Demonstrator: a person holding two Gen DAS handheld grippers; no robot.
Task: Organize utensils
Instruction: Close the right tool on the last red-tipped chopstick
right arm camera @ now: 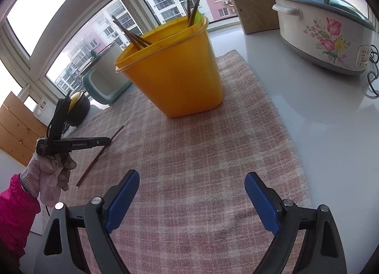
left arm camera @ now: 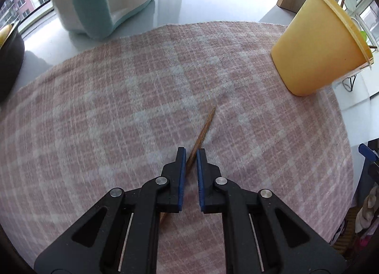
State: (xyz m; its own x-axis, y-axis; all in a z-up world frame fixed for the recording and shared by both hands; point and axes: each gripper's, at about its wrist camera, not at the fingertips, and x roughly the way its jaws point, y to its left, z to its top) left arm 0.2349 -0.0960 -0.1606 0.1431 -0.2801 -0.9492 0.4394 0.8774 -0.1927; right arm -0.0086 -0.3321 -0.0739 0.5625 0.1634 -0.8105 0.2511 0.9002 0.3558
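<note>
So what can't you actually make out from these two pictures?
- Chopstick, left wrist view: its near end is hidden under the left gripper.
- Yellow bucket, left wrist view: its inside faces away; in the right wrist view its wall hides the lower ends of the chopsticks inside it.
- Green item in the bucket, right wrist view: mostly hidden behind the rim.
- Black pot, left wrist view: cut off by the edge.

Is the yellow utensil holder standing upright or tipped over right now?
Upright. The yellow utensil holder sits base-down on the checked cloth, open rim up, with chopsticks leaning inside and poking above its rim.
</note>
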